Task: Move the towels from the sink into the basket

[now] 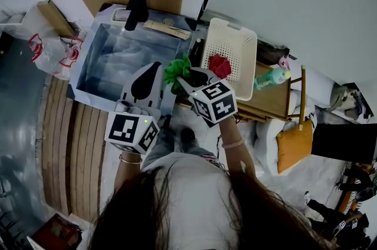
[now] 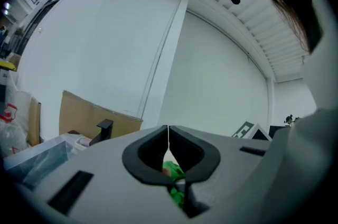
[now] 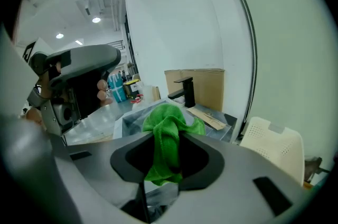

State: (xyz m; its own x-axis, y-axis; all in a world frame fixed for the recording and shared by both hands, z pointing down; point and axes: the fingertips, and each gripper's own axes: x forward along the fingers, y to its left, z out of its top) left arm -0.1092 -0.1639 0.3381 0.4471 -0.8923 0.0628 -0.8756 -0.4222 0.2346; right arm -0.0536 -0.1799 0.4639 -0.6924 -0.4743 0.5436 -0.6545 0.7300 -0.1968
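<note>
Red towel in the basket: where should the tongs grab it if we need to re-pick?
Pinch the raised crumple at the top of the red towel, coming straight down from above. It lies bunched in a heap inside the white basket, so the walls likely block a side approach, and the heap offers no flat edge, only folds that stick up.

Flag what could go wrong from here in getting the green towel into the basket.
1. The right gripper holds the towel by a bunched fold, with ends hanging loose; it might slip out short of the basket.
2. A hanging end could catch the basket rim and tug the basket, or knock the bottle beside it.
</note>
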